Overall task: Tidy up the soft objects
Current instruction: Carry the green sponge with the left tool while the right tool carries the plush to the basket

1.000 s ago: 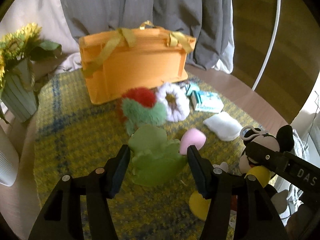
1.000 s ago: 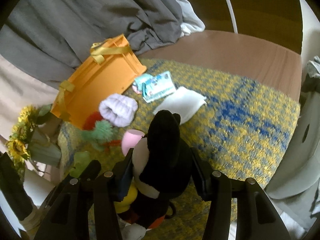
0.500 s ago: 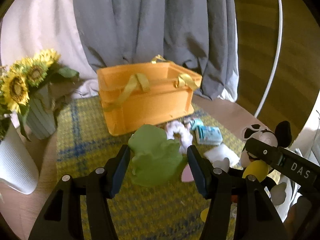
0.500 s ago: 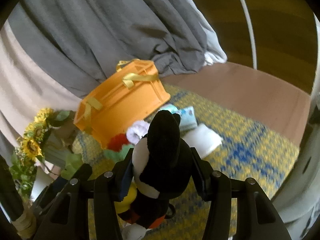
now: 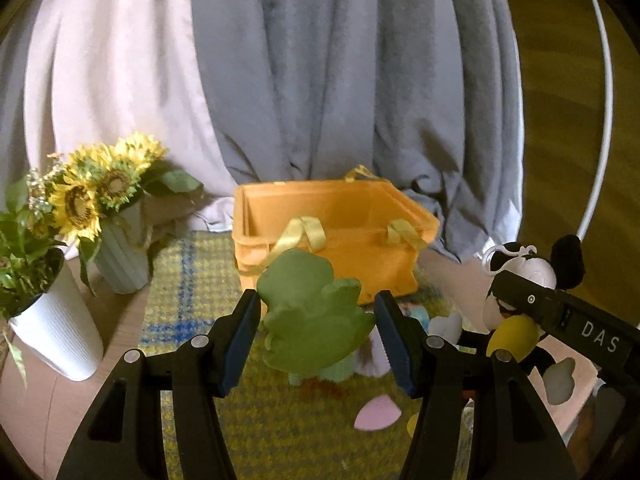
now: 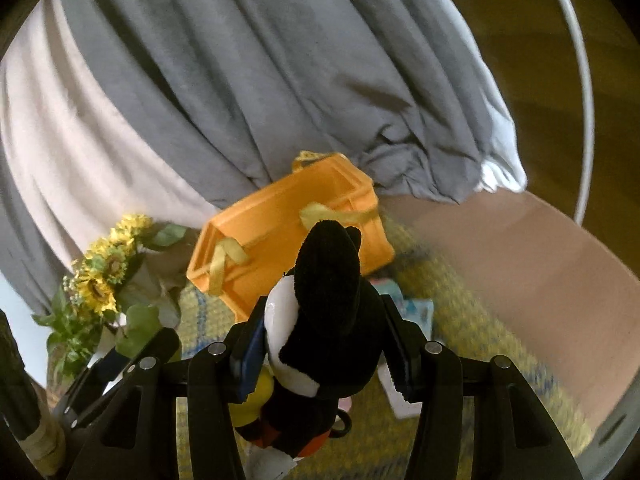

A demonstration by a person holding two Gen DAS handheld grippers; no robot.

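Centrally, an orange basket [image 5: 332, 240] with yellow ribbon handles sits on the yellow-blue mat [image 5: 188, 280], its top open. Nearer, the right gripper [image 6: 324, 348] clamps a black mouse plush [image 6: 332, 304] aloft, while the left gripper [image 5: 318, 328] pinches a green plush [image 5: 312, 312] above the mat.

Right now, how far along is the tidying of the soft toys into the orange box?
Nothing looks packed yet: the visible part of the orange box is bare inside. In hand: the left hand-held gripper holds the green toy, the right hand-held gripper the mouse plush, both lifted before the box. Left: the pink piece and others on the mat.
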